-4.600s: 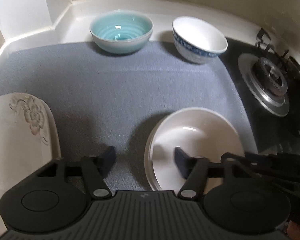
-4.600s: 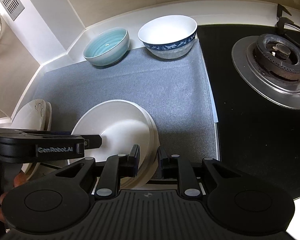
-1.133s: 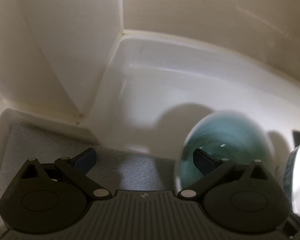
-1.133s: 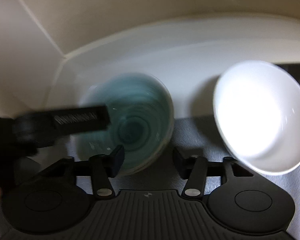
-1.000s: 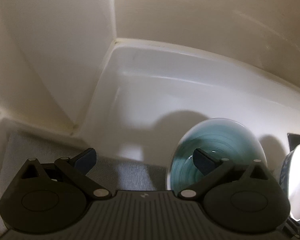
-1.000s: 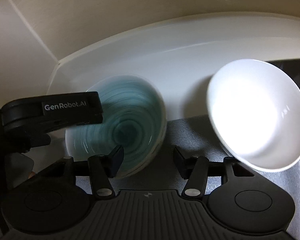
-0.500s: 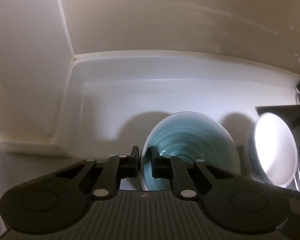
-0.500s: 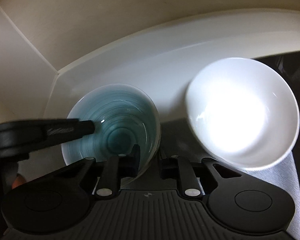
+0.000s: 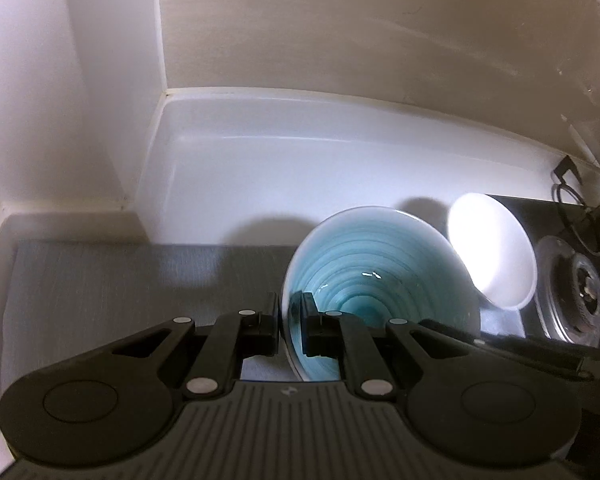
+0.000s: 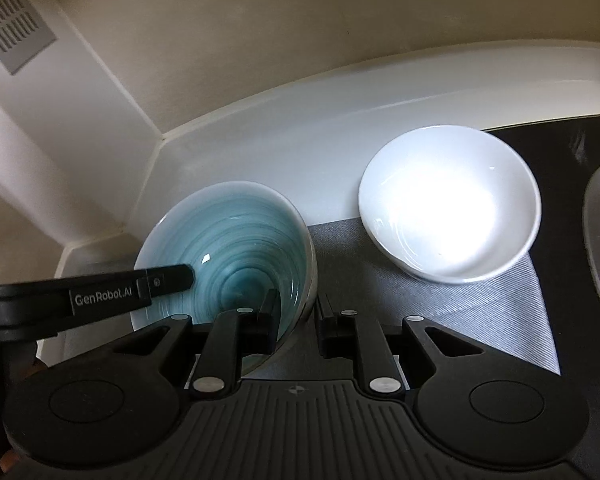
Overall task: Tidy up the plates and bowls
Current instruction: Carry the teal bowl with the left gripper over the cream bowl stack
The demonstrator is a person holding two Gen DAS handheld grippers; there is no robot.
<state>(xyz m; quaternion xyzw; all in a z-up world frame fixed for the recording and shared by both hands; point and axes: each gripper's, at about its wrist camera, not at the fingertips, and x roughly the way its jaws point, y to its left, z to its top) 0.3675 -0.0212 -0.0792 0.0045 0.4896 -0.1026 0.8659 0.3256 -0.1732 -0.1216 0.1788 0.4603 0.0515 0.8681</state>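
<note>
Grey mat (image 9: 120, 280) on white counter (image 9: 300, 168); gas burner (image 9: 580, 292) right.

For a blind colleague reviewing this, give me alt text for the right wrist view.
Both grippers clamp the rim of a teal bowl: the right gripper on its right side, the left gripper on its left. A white bowl sits apart on the grey mat.

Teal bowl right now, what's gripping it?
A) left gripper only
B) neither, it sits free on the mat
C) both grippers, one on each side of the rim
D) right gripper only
C. In the left wrist view the left gripper pinches the teal bowl at its rim, and in the right wrist view the right gripper clamps the opposite rim, one finger inside, one outside.
</note>
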